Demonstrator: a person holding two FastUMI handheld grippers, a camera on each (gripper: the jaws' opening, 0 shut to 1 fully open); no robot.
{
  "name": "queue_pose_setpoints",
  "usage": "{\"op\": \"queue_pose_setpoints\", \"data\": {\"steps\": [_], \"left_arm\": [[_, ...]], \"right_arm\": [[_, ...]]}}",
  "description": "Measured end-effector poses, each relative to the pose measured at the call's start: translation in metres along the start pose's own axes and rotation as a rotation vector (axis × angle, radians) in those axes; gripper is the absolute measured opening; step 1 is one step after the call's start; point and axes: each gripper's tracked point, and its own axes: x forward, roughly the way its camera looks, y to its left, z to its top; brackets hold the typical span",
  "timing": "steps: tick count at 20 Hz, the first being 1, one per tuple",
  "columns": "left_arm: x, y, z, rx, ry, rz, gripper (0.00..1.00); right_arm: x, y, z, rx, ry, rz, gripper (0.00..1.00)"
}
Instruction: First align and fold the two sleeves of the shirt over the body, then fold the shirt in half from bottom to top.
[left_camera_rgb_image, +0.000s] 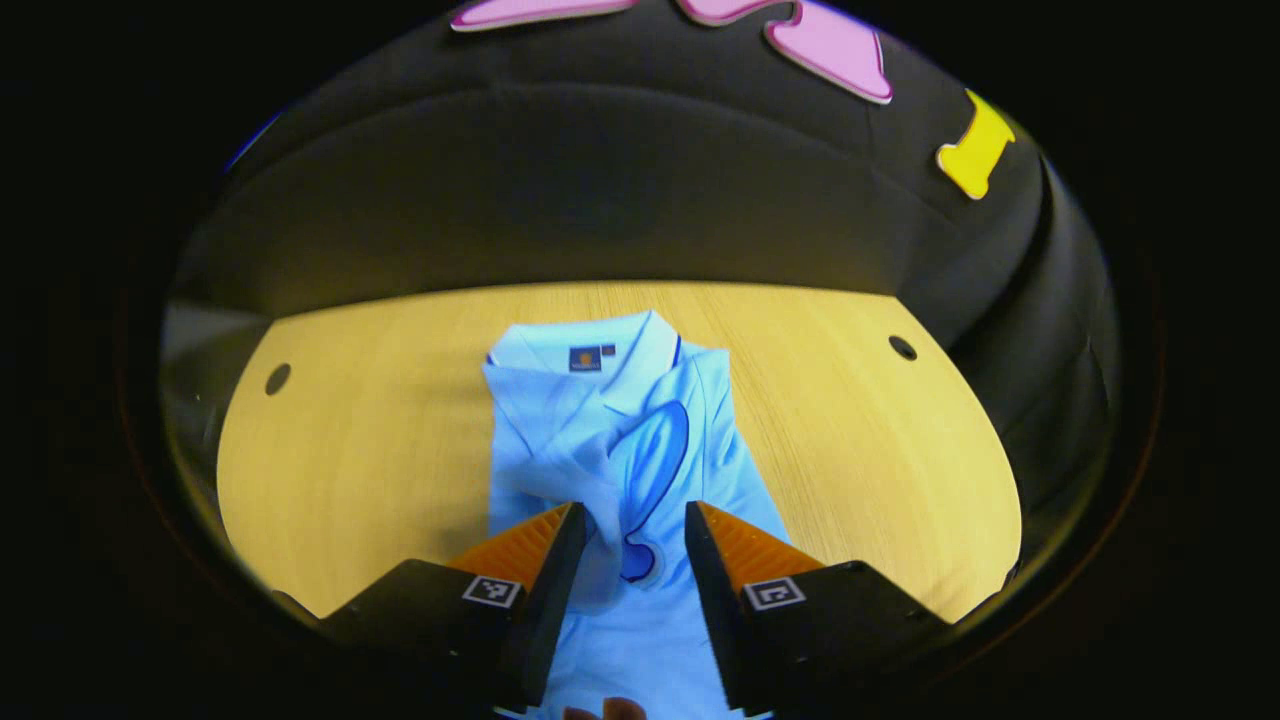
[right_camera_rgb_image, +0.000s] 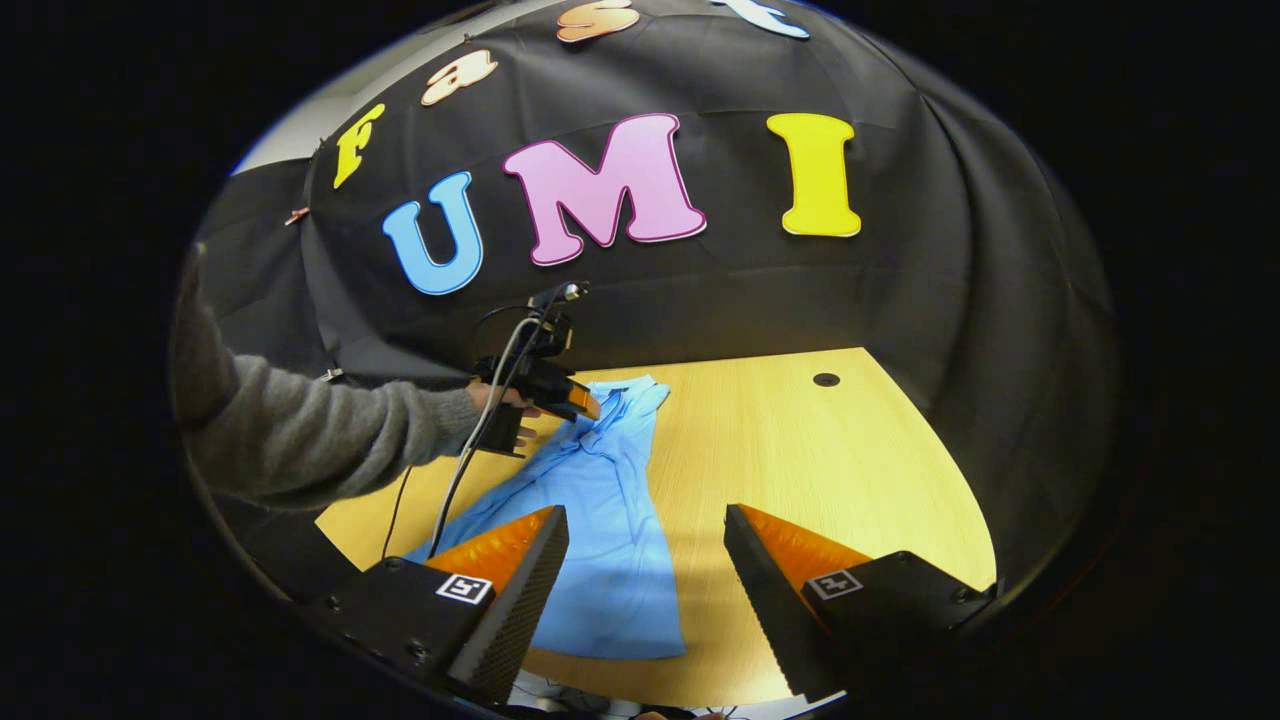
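Currently we have both sleeves folded over the shirt (left_camera_rgb_image: 640, 440) at centre frame on the bench (left_camera_rgb_image: 380, 420), the left claw (left_camera_rgb_image: 635, 545) gaping over a sleeve, right claw (right_camera_rgb_image: 645, 560) open, bottom-to-top fold pending.

Grey knit sleeve (right_camera_rgb_image: 310, 440), white cable (right_camera_rgb_image: 480, 420)

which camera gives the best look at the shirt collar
The left gripper view: the collar faces the camera, open and well lit. In the right gripper view the collar end is small, far off, partly behind the left tongs.
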Motion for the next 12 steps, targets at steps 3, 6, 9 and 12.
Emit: {"op": "queue_pose_setpoints", "data": {"steps": [3,6,9,12], "left_arm": [[-0.063,0.014,0.015,-0.070,-0.124,-0.009,0.74],[-0.140,0.040,0.002,-0.147,-0.195,0.002,0.78],[-0.211,0.071,-0.040,-0.206,-0.211,0.051,0.78],[-0.252,0.087,-0.103,-0.225,-0.144,0.098,0.80]], "right_arm": [[0.011,-0.004,0.001,0.023,0.009,-0.012,0.98],[0.023,-0.008,-0.009,0.032,0.047,-0.031,0.98],[0.029,-0.003,-0.033,0.032,0.121,-0.034,0.98],[0.028,0.004,-0.058,0.015,0.182,-0.038,0.98]]}}
